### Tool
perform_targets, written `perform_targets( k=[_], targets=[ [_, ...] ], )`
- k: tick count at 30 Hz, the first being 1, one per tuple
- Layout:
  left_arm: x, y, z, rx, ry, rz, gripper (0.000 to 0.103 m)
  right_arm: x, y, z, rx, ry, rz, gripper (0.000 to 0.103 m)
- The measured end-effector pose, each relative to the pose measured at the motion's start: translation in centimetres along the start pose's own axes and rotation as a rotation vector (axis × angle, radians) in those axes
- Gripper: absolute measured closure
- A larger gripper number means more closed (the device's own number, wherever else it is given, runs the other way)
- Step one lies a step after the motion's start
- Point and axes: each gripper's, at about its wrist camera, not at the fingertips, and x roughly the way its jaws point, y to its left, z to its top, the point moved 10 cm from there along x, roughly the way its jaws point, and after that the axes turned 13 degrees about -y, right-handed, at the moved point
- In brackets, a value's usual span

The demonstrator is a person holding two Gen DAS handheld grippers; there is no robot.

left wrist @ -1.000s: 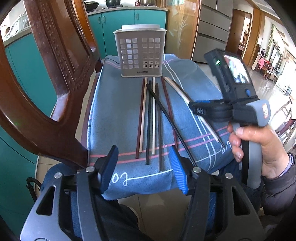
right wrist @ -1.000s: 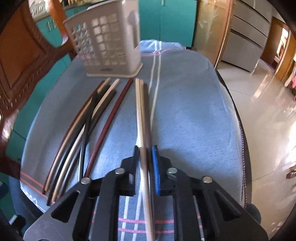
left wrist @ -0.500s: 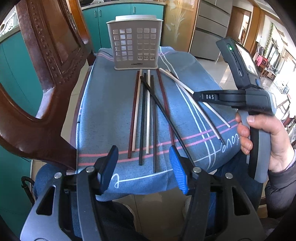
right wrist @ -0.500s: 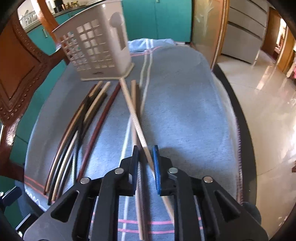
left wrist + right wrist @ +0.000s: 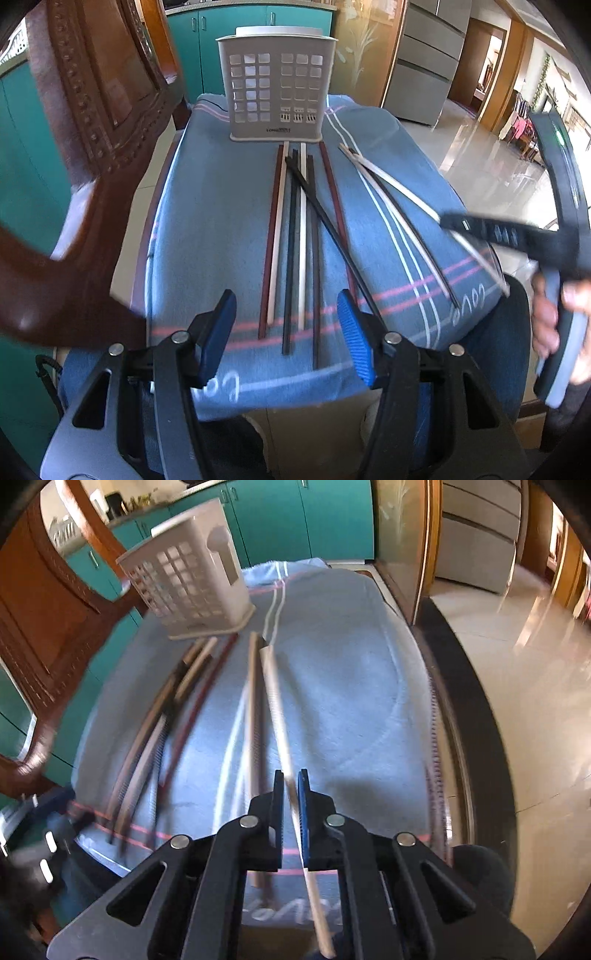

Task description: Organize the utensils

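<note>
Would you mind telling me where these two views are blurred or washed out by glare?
Left wrist view: the chair at left and the right gripper with its hand are motion-smeared; the holder and the chopsticks are sharp. Right wrist view: the cloth and loose chopsticks streak, the held chopstick is clearer, and the floor glares.
</note>
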Motion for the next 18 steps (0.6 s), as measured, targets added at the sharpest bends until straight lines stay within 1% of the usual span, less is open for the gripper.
perform_targets(
  k=[2, 3, 5, 8, 10, 12, 13, 18],
  targets=[
    [1.0, 0.3, 0.7, -0.017, -0.001, 0.001, 0.063, -0.1, 0.0, 0.2, 0.01, -0.013, 0.017, 0.093],
    [1.9, 0.6, 1.3, -0.031, 0.001, 0.001, 0.066, 0.0, 0.0, 0.5, 0.009, -0.02, 0.017, 0.091],
    [3.3, 1.0, 1.9, -0.045, 0.01, 0.003, 0.071, 0.3, -0.3, 1.0, -0.004, -0.029, -0.002, 0.09],
    [5.7, 1.3, 2.4, -0.033, 0.037, 0.024, 0.075, 1.1, -0.7, 1.4, 0.005, -0.02, -0.022, 0.09],
    [7.3, 1.5, 2.4, -0.026, 0.068, 0.034, 0.078, 1.5, -0.7, 1.4, 0.011, -0.017, -0.017, 0.09],
    [8.3, 1.6, 2.0, -0.033, 0.094, 0.032, 0.081, 1.7, -0.4, 1.4, 0.001, -0.013, -0.014, 0.086],
    [8.6, 1.7, 2.0, -0.038, 0.095, 0.034, 0.081, 1.8, -0.3, 1.2, -0.003, -0.01, -0.014, 0.084],
    [8.5, 1.6, 1.9, -0.022, 0.093, 0.044, 0.082, 2.5, -0.4, 0.6, 0.0, 0.01, -0.017, 0.08]
  ],
)
